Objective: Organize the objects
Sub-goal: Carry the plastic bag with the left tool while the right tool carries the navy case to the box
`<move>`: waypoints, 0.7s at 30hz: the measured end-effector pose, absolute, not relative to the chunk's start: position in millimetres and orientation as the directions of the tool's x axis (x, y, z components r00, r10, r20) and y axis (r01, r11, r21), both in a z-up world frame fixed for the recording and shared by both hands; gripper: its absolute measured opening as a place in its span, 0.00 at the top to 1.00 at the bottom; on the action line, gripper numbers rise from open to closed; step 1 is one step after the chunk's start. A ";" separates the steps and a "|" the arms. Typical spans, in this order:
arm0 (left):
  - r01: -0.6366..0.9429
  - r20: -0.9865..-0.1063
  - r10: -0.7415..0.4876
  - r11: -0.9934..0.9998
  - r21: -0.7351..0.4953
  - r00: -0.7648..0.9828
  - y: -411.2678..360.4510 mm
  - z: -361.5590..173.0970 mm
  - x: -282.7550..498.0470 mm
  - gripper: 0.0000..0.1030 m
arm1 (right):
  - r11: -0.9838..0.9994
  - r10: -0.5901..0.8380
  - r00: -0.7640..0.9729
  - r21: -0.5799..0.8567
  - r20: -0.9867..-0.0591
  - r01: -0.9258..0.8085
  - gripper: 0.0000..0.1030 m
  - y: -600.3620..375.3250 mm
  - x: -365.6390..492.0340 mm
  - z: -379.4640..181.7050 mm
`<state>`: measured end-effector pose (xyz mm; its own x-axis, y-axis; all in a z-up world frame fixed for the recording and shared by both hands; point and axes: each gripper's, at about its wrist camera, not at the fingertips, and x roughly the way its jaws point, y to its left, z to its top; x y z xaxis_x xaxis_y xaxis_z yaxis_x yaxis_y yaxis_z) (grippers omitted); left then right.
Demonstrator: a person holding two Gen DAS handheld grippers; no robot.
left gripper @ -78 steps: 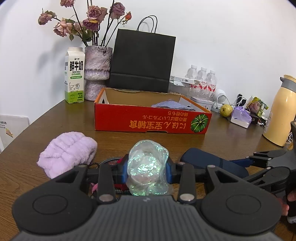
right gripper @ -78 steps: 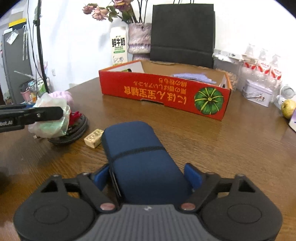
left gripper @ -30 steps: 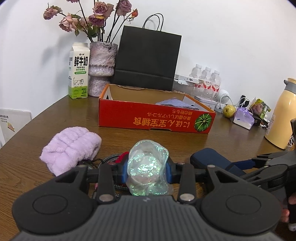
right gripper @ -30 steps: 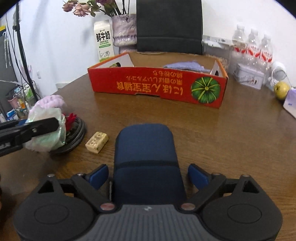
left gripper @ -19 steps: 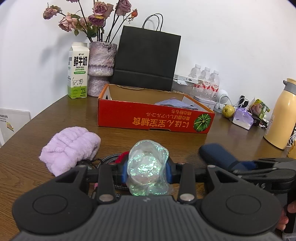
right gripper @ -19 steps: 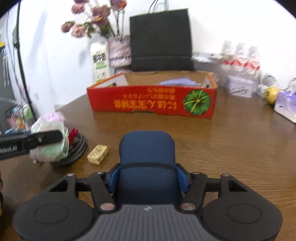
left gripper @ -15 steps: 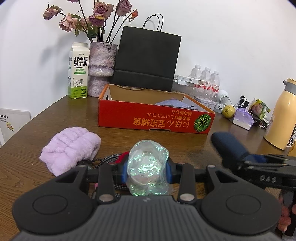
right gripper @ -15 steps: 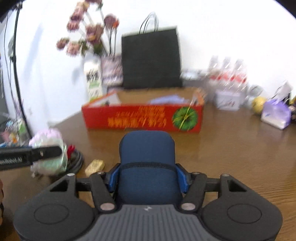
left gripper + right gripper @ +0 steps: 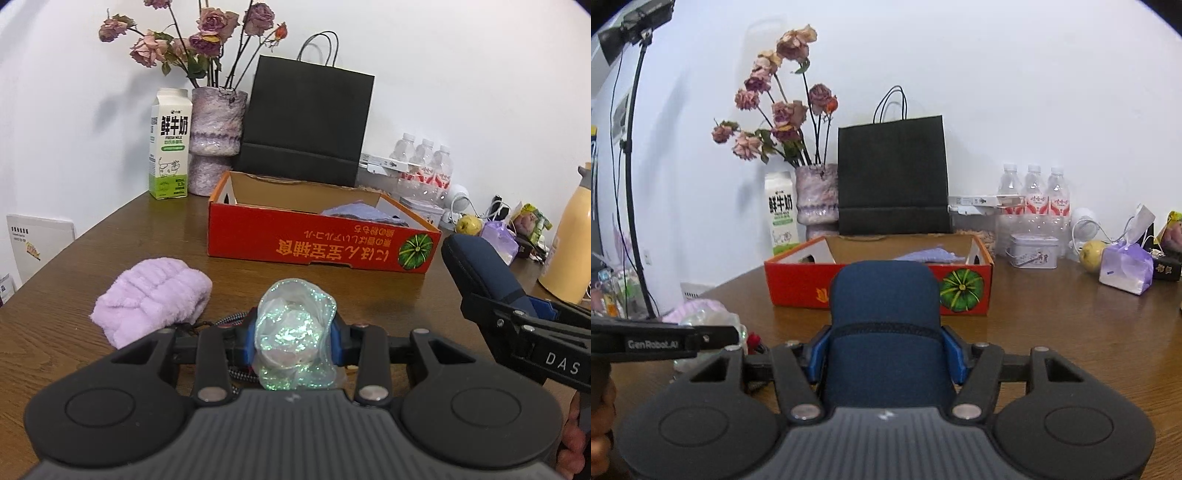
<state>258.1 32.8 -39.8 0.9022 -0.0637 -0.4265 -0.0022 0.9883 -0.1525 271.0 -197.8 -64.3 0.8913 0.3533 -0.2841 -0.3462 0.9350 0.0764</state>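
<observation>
My left gripper (image 9: pixel 295 334) is shut on a crumpled glittery plastic bundle (image 9: pixel 293 317), low over the wooden table. A lilac fluffy cloth (image 9: pixel 151 295) and a coiled braided cable (image 9: pixel 229 321) lie just beside it. My right gripper (image 9: pixel 886 354) is shut on a navy zip case (image 9: pixel 884 295), its blue pads pressing both sides, and holds it clear of the table. The left wrist view shows that navy case (image 9: pixel 476 262) raised at the right. Behind stands the open red cardboard box (image 9: pixel 325 240) with a purple cloth inside.
A milk carton (image 9: pixel 170 144), a vase of dried roses (image 9: pixel 218 140) and a black paper bag (image 9: pixel 306 122) line the wall. Water bottles (image 9: pixel 1034 199), a tin (image 9: pixel 1032 251), a pear (image 9: pixel 1091 251), a lilac packet (image 9: pixel 1123 266) and a yellow flask (image 9: pixel 569 240) crowd the right.
The right gripper's jaws closed onto the navy case and lifted it off the table, tipping up toward the box. The left gripper kept still with the glittery bundle.
</observation>
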 end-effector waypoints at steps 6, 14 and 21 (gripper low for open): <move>-0.007 -0.422 -0.062 0.987 -0.160 0.904 31.3 -29.6 261.0 0.65 | 0.923 0.385 0.881 0.111 -0.276 -0.369 0.42 -192.6 279.0 -53.4; -0.013 -0.396 -0.045 0.990 -0.143 0.917 28.9 -1.6 276.1 0.65 | 0.911 0.413 0.877 0.106 -0.247 -0.399 0.42 -180.5 292.0 -31.5; -0.038 -0.406 -0.026 0.988 -0.147 0.913 31.3 15.5 298.1 0.65 | 0.903 0.429 0.872 0.122 -0.237 -0.411 0.42 -172.0 309.2 -19.3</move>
<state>298.1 31.3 15.5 0.9133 -0.0255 -0.4065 -0.0378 0.9884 -0.1470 309.2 -172.0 -19.3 0.8718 0.4287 -0.2372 -0.4110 0.9034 0.1222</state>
